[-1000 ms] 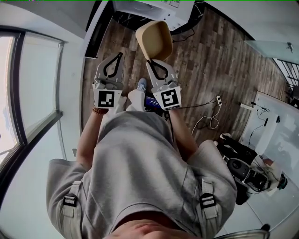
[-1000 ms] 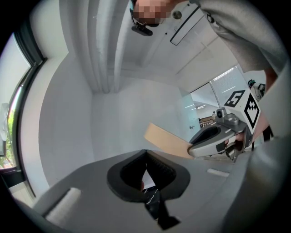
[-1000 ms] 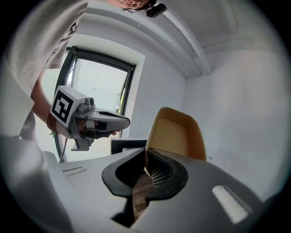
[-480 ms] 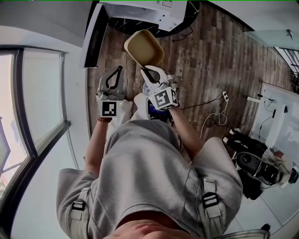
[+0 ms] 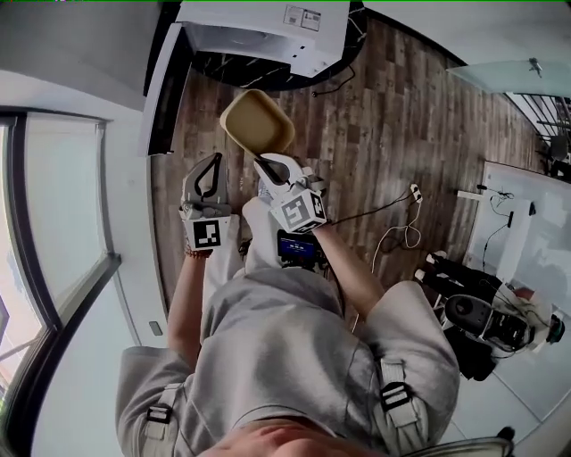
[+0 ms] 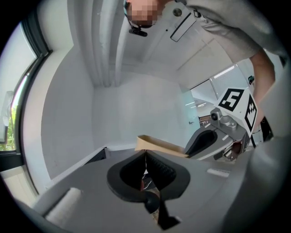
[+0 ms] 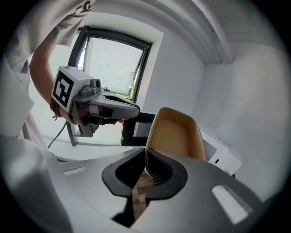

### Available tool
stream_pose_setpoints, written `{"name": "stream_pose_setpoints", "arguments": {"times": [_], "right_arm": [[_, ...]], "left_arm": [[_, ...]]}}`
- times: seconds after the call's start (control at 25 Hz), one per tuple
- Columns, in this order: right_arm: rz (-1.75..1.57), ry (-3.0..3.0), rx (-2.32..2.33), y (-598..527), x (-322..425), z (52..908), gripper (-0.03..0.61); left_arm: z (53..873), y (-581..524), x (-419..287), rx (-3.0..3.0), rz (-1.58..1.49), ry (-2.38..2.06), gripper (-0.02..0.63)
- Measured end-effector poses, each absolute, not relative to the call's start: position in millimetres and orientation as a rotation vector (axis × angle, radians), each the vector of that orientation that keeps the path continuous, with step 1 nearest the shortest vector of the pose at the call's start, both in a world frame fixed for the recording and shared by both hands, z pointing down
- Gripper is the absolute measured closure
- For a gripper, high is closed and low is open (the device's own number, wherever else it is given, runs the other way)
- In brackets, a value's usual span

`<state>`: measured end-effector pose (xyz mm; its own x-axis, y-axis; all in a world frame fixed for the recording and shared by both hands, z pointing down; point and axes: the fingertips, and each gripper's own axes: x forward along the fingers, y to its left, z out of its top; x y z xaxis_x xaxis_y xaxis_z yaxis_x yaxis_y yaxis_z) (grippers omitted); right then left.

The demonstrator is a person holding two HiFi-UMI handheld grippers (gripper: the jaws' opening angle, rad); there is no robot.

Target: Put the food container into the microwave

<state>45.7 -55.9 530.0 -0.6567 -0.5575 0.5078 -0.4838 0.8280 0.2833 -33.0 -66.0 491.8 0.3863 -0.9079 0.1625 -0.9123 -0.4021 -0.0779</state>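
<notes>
Between the jaws of the right gripper (image 7: 146, 157) sat one rim of the food container (image 7: 175, 134), the two jaws closed tight on that edge. From the clamp, the tan, rounded tub stretched straight away along the line of the jaws, so its long axis ran on from the gripper itself. In the right gripper view it rose toward the upper middle of the frame with its empty hollow facing the camera. In the head view it lay just above centre, its free end aimed at the top of the frame and leaning slightly left, open side up.

Beside it, left of centre, the left gripper (image 6: 144, 157) held nothing; its jaws were pressed together, tips touching. Its tips pointed toward the top of the frame as well, near the container but apart from it.

Beyond the container's far end, along the top edge of the head view, stood the white microwave (image 5: 268, 27), apart from the tub. Brown plank floor (image 5: 393, 134) filled the upper right, with a pale cable (image 5: 401, 234) looped at right. A window (image 5: 62, 205) took the left edge.
</notes>
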Motion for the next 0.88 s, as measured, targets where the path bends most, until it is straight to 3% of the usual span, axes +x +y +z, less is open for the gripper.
{"name": "stream_pose_setpoints", "arguments": {"times": [0.88], "right_arm": [[-0.244,-2.354,0.695,-83,47,579,0.546]], "left_arm": [[499,-69,5,2.709,0.169,-1.666,0.617]]}}
